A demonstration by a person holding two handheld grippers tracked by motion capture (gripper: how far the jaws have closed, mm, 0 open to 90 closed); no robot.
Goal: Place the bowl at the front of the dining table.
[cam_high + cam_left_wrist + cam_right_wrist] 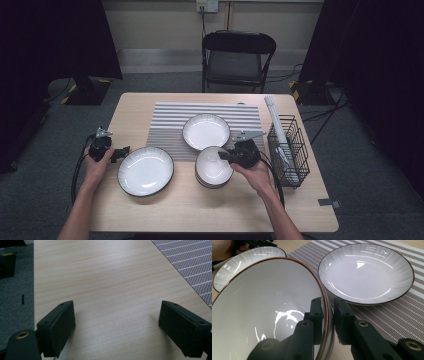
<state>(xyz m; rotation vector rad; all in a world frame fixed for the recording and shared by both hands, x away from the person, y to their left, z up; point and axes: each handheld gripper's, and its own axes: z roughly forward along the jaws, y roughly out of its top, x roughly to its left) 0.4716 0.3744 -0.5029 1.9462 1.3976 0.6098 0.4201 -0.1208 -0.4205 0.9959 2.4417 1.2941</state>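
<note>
Nearest the high camera, the person's two forearms come in from the bottom edge, each hand carrying a claw over the pale wooden desk (200, 210). On the right, the right claw (328, 315) pinches the rim of the white bowl (262, 315), one jaw inside the bowl and the other outside against its brown-edged wall, so it is clenched on that rim. From above, this bowl (212, 167) tops a small stack near the desk's middle, just in front of the striped mat (200, 112). A shallow plate (206, 131) sits on the mat behind the stack, and a larger plate (145, 171) lies on bare wood to the left. At the left edge of the desk, the left claw (116, 325) hovers released, jaws wide apart over bare wood, close beside the larger plate. A black wire basket (287, 150) stands at the right.
</note>
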